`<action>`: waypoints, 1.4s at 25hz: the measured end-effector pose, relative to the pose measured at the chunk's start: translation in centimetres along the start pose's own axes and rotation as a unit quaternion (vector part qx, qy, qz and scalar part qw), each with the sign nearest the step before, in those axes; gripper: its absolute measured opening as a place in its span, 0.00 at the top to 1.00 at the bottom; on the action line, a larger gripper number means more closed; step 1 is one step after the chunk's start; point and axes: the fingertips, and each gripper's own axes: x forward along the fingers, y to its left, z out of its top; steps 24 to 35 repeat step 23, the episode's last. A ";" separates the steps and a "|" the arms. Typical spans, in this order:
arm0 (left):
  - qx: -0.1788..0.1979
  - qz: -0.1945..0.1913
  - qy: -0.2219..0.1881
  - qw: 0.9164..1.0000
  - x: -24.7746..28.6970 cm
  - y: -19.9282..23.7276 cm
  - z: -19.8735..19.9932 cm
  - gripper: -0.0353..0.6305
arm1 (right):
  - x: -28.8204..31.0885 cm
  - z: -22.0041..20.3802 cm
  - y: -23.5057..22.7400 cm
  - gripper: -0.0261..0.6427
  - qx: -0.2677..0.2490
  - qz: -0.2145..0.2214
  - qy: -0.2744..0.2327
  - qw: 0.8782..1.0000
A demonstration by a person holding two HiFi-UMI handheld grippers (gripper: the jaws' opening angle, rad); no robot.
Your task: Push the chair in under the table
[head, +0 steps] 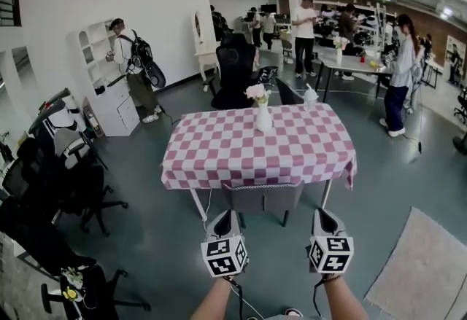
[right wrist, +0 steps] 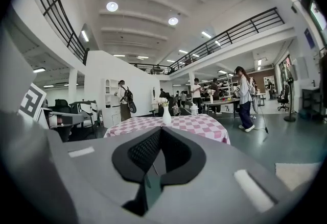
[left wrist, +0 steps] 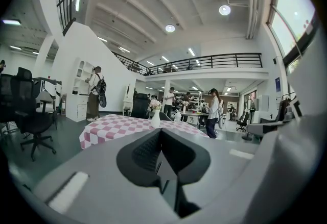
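A table (head: 219,165) under a pink-and-white checked cloth stands in the middle of the room, with a white vase of flowers (head: 263,113) on it. A grey chair (head: 263,197) sits at its near edge, its back showing below the cloth. My left gripper (head: 226,215) and right gripper (head: 323,214) are held side by side just in front of the chair, both shut with nothing between the jaws. The left gripper (left wrist: 161,131) and right gripper (right wrist: 159,129) each look level over the table (left wrist: 112,128) (right wrist: 194,123); their own bodies hide the chair there.
Black office chairs (head: 73,187) crowd the left side. A pale rug (head: 423,267) lies on the floor at the right. A black chair (head: 235,71) stands behind the table. Several people stand farther back, one by a white shelf unit (head: 109,92).
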 end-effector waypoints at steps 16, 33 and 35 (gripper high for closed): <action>0.000 0.006 0.007 1.000 -0.4 -1.0 -0.8 0.95 | -0.4 0.6 0.4 0.95 -0.023 0.019 0.001 1.000; -0.011 0.012 0.011 1.000 -0.6 -0.6 -1.2 0.94 | -0.7 0.2 -0.7 0.95 -0.014 0.012 0.004 1.000; -0.011 0.012 0.011 1.000 -0.6 -0.6 -1.2 0.94 | -0.7 0.2 -0.7 0.95 -0.014 0.012 0.004 1.000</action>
